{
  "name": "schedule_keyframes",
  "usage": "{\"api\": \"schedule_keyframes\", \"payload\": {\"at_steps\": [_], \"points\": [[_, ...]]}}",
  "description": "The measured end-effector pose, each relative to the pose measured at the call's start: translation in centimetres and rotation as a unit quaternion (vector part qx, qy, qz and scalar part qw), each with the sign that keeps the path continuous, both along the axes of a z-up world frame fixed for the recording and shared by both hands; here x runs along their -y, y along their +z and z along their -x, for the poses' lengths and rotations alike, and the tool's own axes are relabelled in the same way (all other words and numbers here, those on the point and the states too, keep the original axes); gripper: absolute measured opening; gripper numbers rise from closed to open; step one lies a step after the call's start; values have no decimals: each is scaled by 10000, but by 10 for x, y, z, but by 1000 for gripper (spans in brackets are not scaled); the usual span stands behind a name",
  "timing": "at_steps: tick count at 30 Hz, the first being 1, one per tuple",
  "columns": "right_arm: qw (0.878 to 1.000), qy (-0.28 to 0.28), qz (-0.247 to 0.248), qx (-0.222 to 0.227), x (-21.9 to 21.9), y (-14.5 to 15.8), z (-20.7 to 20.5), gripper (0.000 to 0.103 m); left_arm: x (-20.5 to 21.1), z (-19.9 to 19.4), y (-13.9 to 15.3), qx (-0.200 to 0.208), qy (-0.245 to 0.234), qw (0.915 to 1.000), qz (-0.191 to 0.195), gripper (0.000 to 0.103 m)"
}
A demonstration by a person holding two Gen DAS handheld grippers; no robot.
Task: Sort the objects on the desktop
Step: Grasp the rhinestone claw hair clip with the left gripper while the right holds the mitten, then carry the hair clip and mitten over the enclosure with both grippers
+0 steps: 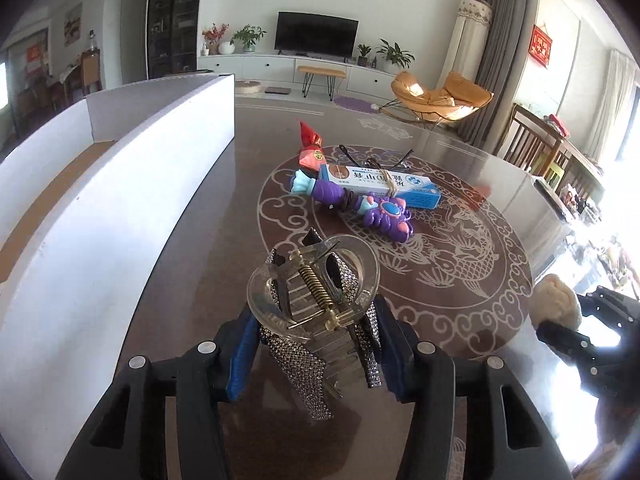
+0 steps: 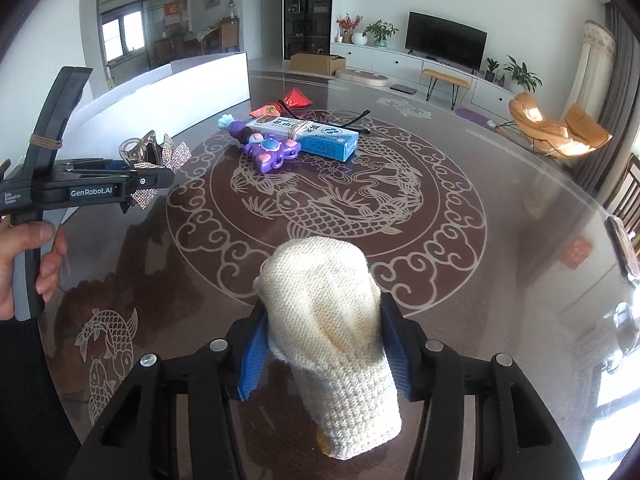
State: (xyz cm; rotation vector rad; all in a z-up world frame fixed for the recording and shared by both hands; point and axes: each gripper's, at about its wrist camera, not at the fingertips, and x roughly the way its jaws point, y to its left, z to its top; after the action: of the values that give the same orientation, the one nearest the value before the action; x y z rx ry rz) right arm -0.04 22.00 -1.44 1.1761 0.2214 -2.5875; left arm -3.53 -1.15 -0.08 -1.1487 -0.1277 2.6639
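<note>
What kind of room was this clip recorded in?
Most likely a home living room: a television on a low white cabinet, an orange lounge chair, and houseplants along the wall.

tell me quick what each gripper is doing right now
Left gripper: shut on the hair claw clip, held above the table.
Right gripper: shut on the cream knitted glove.

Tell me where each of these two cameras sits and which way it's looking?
Left wrist view: sits on the left tool, looking forward over its clamped hair clip toward the TV wall; own fingers show.
Right wrist view: sits on the right tool, which grips a knitted glove; the left hand shows.
Shared: purple toy, white box.
</note>
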Motion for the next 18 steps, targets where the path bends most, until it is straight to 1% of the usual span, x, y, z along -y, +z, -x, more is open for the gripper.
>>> {"api": "schedule_keyframes", "payload": {"at_steps": [1,3,5,7,9,11,13,16,18], "points": [[9999,60,85,-5,7,7,2,52,7,-9,13,-87,46,9998,-160,52],[9995,195,243,-60,27,22,7,52,23,-22,42,-327,94,9988,-344,53],[9981,390,461,-135,54,41,17,52,45,-30,70,-591,170,9974,-377,53],[9951,626,723,-233,89,61,26,52,71,-32,91,-776,303,9963,-216,53],[9901,902,1034,-280,131,78,38,52,99,-29,103,-838,545,9950,86,53],[9834,1212,1320,-293,178,94,48,52,137,-23,106,-727,835,9935,249,53],[9771,1536,1449,-275,227,104,57,52,173,-14,101,-526,1174,9910,371,52],[9709,2005,1302,-158,298,107,71,52,219,-3,86,-156,1570,9864,460,52],[9694,2193,1104,-6,337,100,82,52,237,4,74,78,1677,9842,556,52]]}}
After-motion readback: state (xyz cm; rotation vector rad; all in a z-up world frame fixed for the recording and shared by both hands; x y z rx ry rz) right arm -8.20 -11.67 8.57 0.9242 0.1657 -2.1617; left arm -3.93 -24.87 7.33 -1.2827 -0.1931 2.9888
